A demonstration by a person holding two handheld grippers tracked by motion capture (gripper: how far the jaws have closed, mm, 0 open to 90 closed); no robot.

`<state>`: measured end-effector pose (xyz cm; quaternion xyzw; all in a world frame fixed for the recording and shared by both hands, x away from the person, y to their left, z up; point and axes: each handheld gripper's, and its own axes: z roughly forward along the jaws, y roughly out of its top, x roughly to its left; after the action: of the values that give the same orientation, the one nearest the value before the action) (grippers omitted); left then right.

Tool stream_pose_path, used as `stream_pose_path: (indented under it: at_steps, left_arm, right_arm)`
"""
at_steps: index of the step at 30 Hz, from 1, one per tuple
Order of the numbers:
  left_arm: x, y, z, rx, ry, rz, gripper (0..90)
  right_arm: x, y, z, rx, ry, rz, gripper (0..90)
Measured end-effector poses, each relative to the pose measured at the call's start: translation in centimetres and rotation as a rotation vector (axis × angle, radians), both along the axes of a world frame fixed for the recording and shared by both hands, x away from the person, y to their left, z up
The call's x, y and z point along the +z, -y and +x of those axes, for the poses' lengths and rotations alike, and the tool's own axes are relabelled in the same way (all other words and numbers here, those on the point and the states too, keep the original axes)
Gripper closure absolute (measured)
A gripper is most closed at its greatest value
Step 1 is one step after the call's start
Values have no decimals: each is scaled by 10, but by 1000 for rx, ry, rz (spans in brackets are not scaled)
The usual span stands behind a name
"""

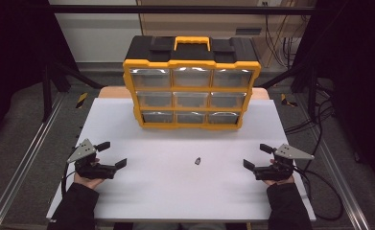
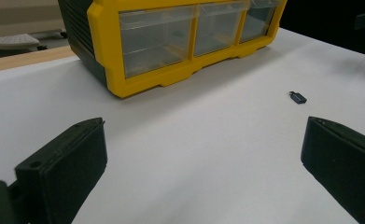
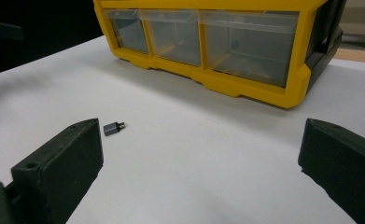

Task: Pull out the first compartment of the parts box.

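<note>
Small dark grey metal adapter (image 1: 198, 161) lies on white table (image 1: 175, 191), between both grippers, before yellow-black plastic drawer organizer (image 1: 192, 86). Left gripper (image 1: 112, 154) jaws spread wide, empty. Right gripper (image 1: 258, 156) jaws wide apart, empty.

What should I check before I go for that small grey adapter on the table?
1. Left claw open and holding nothing: ok, jaws wide apart.
2. Right claw open and holding nothing: ok, jaws wide apart.
3. Small grey adapter free to pick: ok, it lies alone on the white table, apart from both claws and from the organizer.
4. Nearer claw: ok, the adapter lies closer to the right one.
5. Yellow drawer organizer drawers: ok as shut; all fronts look flush, so one must be opened if the adapter goes inside.
6. Adapter's plug end direction for the grasp: ok in the right gripper view; the metal tip points away from the left jaw.
</note>
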<state>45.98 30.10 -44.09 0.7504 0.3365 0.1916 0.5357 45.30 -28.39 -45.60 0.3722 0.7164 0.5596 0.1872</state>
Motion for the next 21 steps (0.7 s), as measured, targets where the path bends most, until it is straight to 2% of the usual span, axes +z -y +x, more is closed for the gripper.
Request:
stream_pose_path:
  at_steps: [14,21]
  left_arm:
    - [2,0,1,11,-5,15,0]
    - [12,3,0,23,15,20,0]
  right_arm:
    - [0,-2,1,9,0,-7,5]
    - [-1,-3,1,18,-2,-18,5]
